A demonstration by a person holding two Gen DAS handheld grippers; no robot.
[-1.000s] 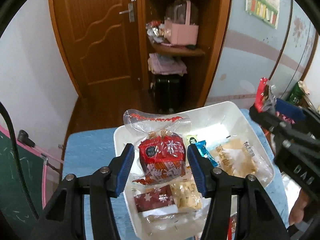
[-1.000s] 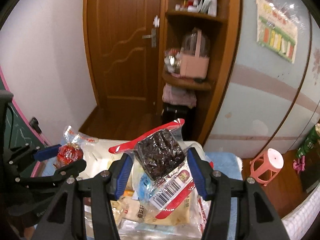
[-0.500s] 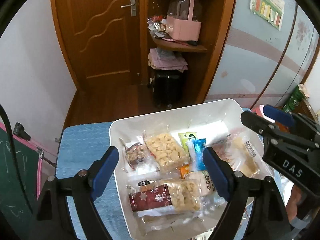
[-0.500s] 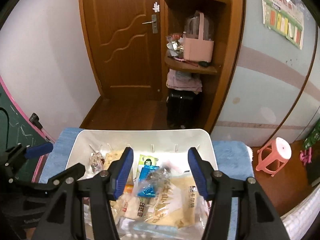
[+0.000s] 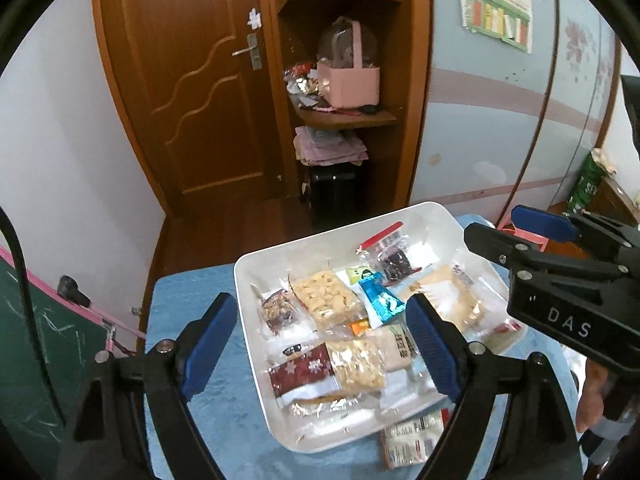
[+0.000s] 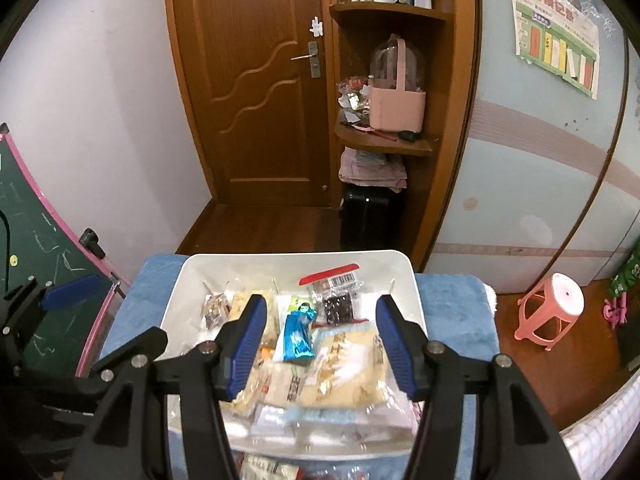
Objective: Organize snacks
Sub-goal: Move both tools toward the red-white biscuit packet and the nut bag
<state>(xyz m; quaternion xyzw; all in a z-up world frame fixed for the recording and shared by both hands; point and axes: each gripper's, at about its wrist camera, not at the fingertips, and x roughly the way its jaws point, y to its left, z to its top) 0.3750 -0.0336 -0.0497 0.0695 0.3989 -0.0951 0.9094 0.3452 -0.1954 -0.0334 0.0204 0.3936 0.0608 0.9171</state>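
Observation:
A white tray (image 5: 328,248) (image 6: 288,268) filled with several snack packets sits on a blue-clothed table (image 5: 192,292). My left gripper (image 5: 320,344) hovers over the tray's near left part, jaws wide apart and empty. A small reddish packet (image 5: 276,312) lies in the tray below it, beside a bag of pale nuts (image 5: 324,296). My right gripper (image 6: 320,340) hangs above the tray's near side, open with nothing between its fingers. A dark snack bag with a red strip (image 6: 338,300) (image 5: 394,260) rests at the tray's far end. Each gripper shows in the other's view: the right gripper (image 5: 540,232), the left gripper (image 6: 68,286).
Loose packets (image 5: 416,440) (image 6: 264,468) lie on the cloth just outside the tray's near edge. A green chalkboard (image 5: 24,340) stands to the left. A pink stool (image 6: 550,312) is on the floor at right. A hand (image 5: 592,392) holds the right gripper.
Both grippers let go of their packets, which now lie in the tray. The left jaws spread wide. Both grippers pulled back from the tray, and the left one also rose.

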